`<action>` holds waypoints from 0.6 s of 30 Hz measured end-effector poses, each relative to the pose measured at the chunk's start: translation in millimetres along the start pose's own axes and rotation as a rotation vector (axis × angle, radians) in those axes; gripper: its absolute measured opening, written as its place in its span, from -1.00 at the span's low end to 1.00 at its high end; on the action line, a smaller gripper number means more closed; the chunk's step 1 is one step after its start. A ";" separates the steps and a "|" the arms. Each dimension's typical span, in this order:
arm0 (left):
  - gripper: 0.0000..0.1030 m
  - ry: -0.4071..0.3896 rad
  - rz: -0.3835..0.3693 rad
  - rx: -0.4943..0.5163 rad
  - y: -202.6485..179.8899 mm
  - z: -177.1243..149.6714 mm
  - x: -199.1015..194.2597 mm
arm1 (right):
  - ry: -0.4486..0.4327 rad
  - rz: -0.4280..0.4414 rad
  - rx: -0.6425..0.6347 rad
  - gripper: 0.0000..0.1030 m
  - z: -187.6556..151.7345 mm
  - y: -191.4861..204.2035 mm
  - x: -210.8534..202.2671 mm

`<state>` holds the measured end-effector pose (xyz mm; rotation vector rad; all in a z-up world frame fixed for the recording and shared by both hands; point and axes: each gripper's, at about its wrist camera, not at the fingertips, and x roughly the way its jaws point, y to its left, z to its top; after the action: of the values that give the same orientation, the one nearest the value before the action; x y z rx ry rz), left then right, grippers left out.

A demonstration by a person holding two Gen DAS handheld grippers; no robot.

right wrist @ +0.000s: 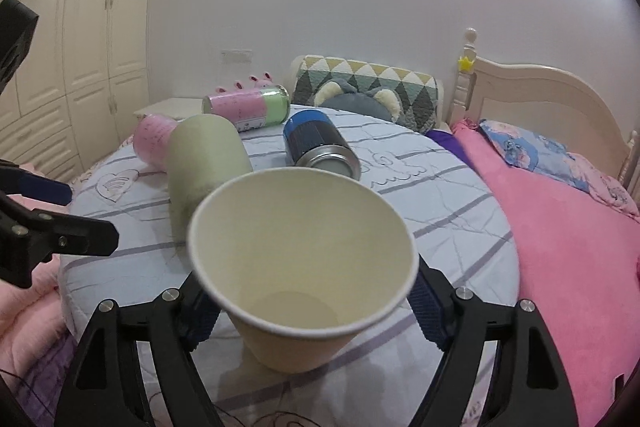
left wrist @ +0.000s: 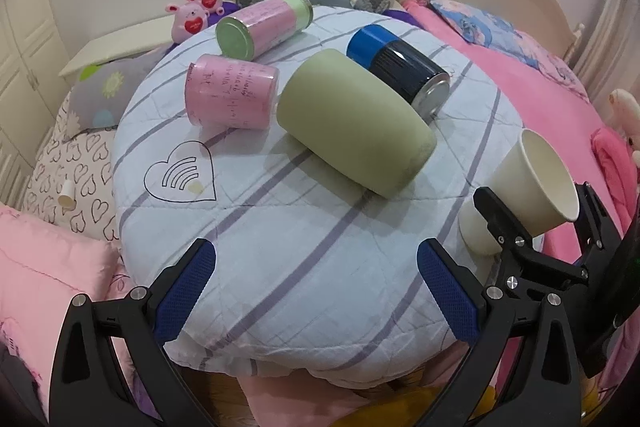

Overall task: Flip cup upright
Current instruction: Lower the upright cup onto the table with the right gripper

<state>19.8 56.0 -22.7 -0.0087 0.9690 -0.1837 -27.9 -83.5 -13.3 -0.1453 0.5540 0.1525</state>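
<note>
A cream paper cup [right wrist: 300,267] sits between the fingers of my right gripper [right wrist: 312,311], mouth facing up toward the camera, its base at the quilted round cushion [right wrist: 440,195]. The blue pads touch its sides. In the left wrist view the same cup [left wrist: 532,187] is tilted at the cushion's right edge, held by the right gripper [left wrist: 536,227]. My left gripper [left wrist: 316,291] is open and empty over the cushion's near edge.
On the cushion [left wrist: 280,227] lie a green cup [left wrist: 352,123], a pink cup [left wrist: 230,91], a pink-green can [left wrist: 264,25] and a blue-black can [left wrist: 396,65]. A pink bed [right wrist: 568,227] lies right, pillows and plush toys [left wrist: 196,11] behind, wardrobes [right wrist: 60,47] left.
</note>
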 end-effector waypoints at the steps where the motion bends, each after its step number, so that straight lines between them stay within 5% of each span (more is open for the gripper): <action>1: 0.98 -0.002 0.001 0.001 -0.6 -0.7 -0.5 | 0.002 0.004 0.001 0.57 0.9 -0.6 -1.5; 18: 0.99 -0.033 0.008 0.019 -10.0 -2.6 -13.0 | 0.042 0.046 0.014 0.57 2.2 -3.3 -15.5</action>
<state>9.0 48.4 -12.6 0.0093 0.9345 -0.1851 -39.3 -87.9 -2.9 -0.1223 0.6003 0.1907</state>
